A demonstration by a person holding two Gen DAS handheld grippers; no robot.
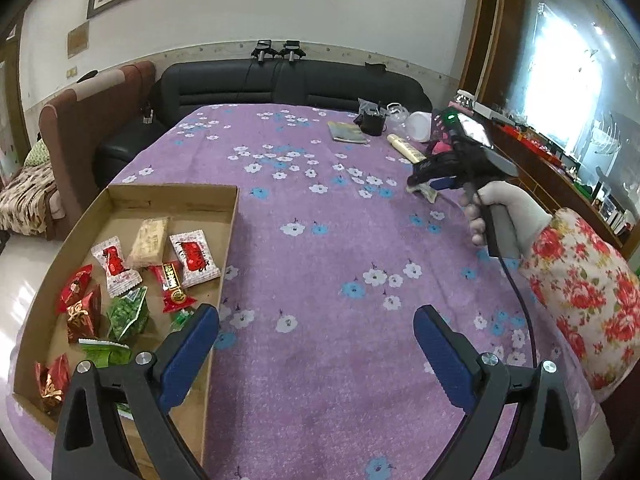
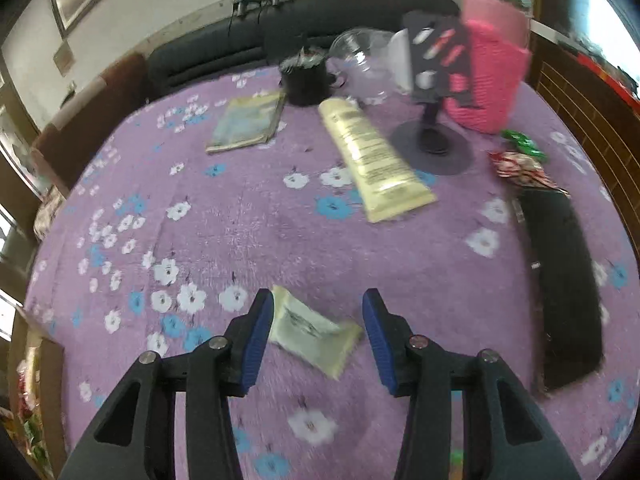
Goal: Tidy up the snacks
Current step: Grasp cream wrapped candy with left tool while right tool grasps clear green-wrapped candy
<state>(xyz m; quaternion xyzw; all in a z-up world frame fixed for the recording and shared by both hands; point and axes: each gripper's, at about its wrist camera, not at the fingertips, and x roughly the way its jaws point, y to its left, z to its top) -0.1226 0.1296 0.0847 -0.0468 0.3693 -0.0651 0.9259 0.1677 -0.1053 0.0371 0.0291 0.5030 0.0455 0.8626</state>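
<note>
A cardboard box [image 1: 230,216] sits at the left of the purple flowered table and holds several wrapped snacks in red [image 1: 194,258], green [image 1: 128,314] and beige [image 1: 149,242] wrappers. My left gripper [image 1: 316,344] is open and empty, beside the box's right wall. My right gripper [image 2: 318,334] is open, with a pale beige snack packet [image 2: 312,330] lying on the cloth between its fingers, the left pad close to the packet's edge. The right gripper also shows in the left wrist view [image 1: 430,182], low over that packet [image 1: 426,192]. A red and a green snack [image 2: 520,164] lie far right.
A cream tube [image 2: 372,160], a booklet [image 2: 248,122], a black cup [image 2: 304,80], a clear jar [image 2: 364,64], a pink knitted holder [image 2: 486,76], a black stand [image 2: 434,144] and a long black case [image 2: 564,284] lie on the table's far and right side. Sofas stand behind the table.
</note>
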